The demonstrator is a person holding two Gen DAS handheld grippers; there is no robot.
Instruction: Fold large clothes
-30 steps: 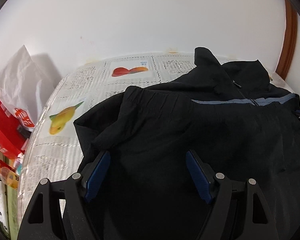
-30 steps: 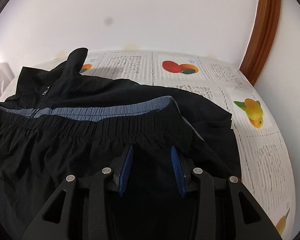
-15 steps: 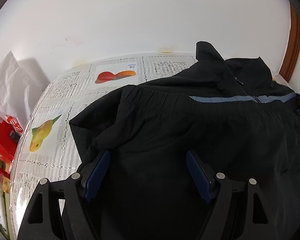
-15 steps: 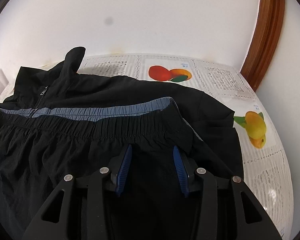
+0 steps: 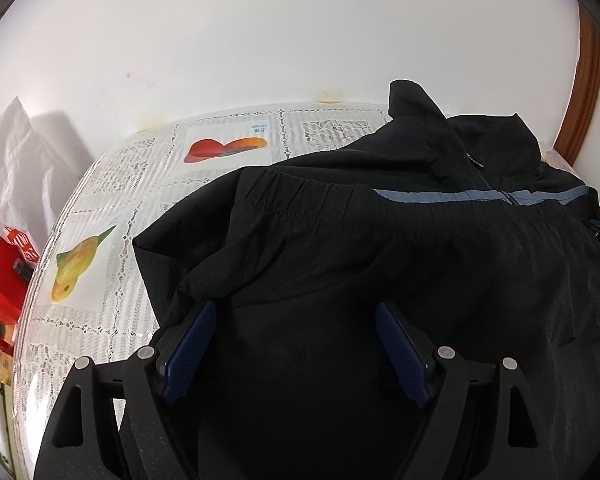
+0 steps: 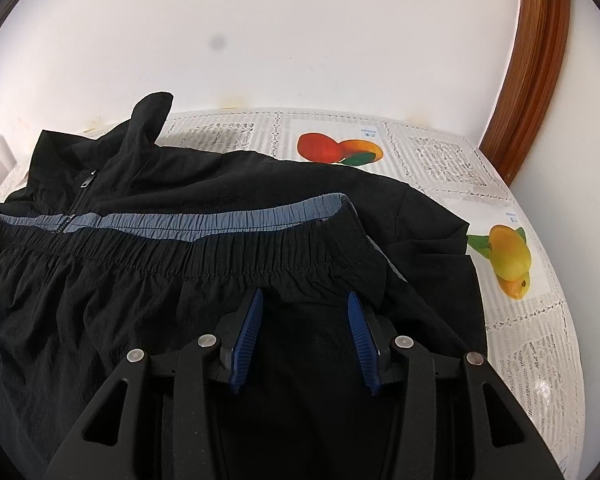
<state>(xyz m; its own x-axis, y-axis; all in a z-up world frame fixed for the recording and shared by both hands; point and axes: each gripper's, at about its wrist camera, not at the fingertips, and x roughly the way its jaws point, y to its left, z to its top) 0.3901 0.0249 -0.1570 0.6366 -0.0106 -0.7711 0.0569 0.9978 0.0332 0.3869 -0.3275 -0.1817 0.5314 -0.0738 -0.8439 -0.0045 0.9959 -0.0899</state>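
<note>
One fold appeared done: the black nylon zip jacket [image 5: 380, 248] lay on the fruit-print lace tablecloth [image 5: 112, 184], its elastic hem doubled up toward the collar; further folds remained. My left gripper [image 5: 296, 344] was opening wide over the fabric, pressing nothing. My right gripper [image 6: 304, 336] stood half apart, gripping nothing.

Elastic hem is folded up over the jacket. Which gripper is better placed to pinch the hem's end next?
Right, probably. The right gripper sits just below the elastic hem, near its turned-up right end. The left gripper hovers farther below it over plain black fabric. Neither pinches cloth.
</note>
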